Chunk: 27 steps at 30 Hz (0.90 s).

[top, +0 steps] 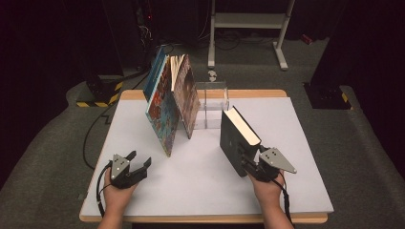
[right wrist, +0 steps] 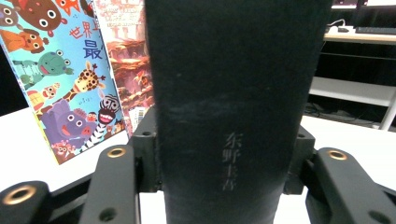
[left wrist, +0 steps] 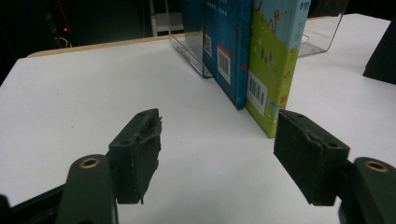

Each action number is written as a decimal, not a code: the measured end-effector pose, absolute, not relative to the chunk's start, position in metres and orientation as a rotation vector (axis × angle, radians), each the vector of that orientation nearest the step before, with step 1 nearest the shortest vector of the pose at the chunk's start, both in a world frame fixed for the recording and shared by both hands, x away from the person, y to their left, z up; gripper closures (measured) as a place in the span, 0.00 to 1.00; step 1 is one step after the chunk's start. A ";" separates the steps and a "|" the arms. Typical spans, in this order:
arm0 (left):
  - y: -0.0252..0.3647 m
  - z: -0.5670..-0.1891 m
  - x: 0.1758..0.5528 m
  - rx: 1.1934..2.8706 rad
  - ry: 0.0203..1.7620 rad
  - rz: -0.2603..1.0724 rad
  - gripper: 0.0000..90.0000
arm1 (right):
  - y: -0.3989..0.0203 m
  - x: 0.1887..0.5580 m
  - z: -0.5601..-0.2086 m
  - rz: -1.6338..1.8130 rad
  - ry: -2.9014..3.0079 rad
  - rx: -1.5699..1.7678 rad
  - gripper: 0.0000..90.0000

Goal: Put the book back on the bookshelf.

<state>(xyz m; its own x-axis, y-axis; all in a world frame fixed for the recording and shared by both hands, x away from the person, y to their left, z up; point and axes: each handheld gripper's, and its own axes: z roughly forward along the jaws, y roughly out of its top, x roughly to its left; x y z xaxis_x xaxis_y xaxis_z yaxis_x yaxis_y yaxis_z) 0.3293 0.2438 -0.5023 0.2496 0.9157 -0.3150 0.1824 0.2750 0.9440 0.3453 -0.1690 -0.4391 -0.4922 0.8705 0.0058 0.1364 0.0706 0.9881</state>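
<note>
High view: your right tool (top: 249, 164) clasps the spine of the thick black hardcover book (top: 237, 138), upright on the white tabletop (top: 200, 181), right of the leaning picture books (top: 172, 102). Left tool (top: 136, 164) gapes, empty. Next, likely slide the book toward them, upright.

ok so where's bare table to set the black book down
Bare white tabletop lies between the open left gripper and the thick black hardcover book in the right gripper. The right side past that book is bare too. It is crowded at the back: the leaning colourful picture books and clear acrylic bookend.
</note>
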 end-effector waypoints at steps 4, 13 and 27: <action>0.244 -0.503 0.330 1.206 1.234 0.712 0.35 | -0.170 0.347 -0.440 1.485 1.726 1.009 0.52; 0.245 -0.504 0.329 1.210 1.232 0.713 0.35 | -0.167 0.350 -0.439 1.484 1.745 1.012 0.55; 0.246 -0.503 0.329 1.198 1.235 0.704 0.35 | -0.151 0.354 -0.423 1.418 1.744 1.053 0.60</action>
<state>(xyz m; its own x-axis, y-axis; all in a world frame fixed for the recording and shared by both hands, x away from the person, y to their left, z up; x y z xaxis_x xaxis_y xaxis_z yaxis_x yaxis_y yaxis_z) 0.3294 0.2461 -0.5032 0.2489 0.9128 -0.3238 0.1872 0.2826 0.9408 0.3544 -0.1506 -0.4233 -0.4680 0.8837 0.0036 0.1835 0.0932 0.9786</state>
